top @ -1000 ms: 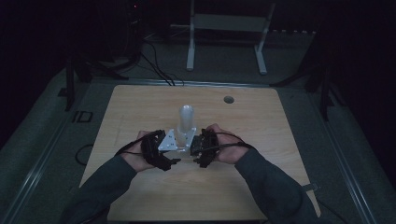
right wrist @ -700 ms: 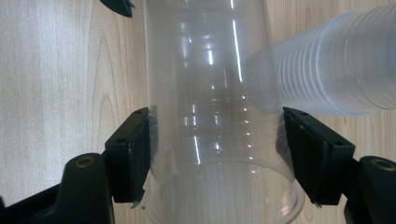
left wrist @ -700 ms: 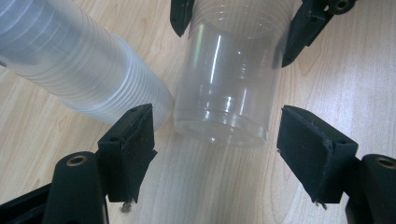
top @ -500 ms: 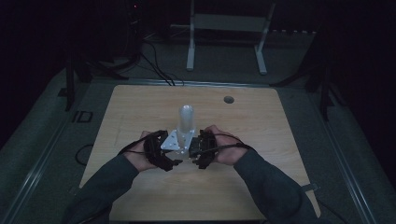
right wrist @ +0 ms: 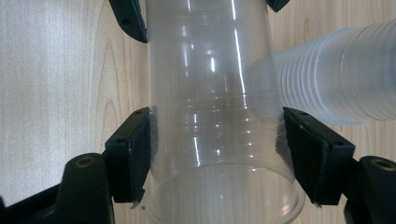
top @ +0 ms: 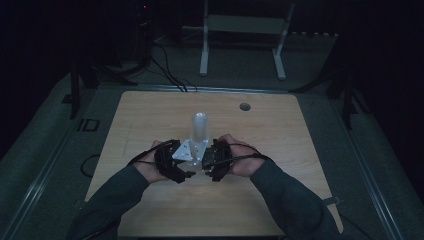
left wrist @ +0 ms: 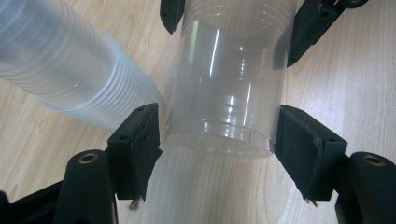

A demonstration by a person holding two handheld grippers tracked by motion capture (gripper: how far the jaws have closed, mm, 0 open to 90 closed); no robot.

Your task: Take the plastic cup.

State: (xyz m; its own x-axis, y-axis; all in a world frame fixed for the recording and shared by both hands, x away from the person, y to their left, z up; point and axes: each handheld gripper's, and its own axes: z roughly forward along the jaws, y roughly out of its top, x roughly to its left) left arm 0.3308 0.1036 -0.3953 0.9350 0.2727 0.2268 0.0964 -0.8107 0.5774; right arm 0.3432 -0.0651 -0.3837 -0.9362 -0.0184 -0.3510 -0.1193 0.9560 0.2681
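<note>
Cup (right wrist: pixel 217 130), clear plastic with fine rings near its rim, lies on its side low over the desk (top: pixel 150 120), spanning both grippers. The right gripper (right wrist: pixel 217 149) is clamped on its wide end, both pads pressed to the wall. The left gripper (left wrist: pixel 217 140) has just been closing around the narrow base; its left pad touches, the right stands just off. Beyond, a cloudy stack (top: pixel 200 129) of nested cups stands upright.

Left tongs (top: pixel 191 169) closing, right tongs (top: pixel 206 167) clamped
</note>
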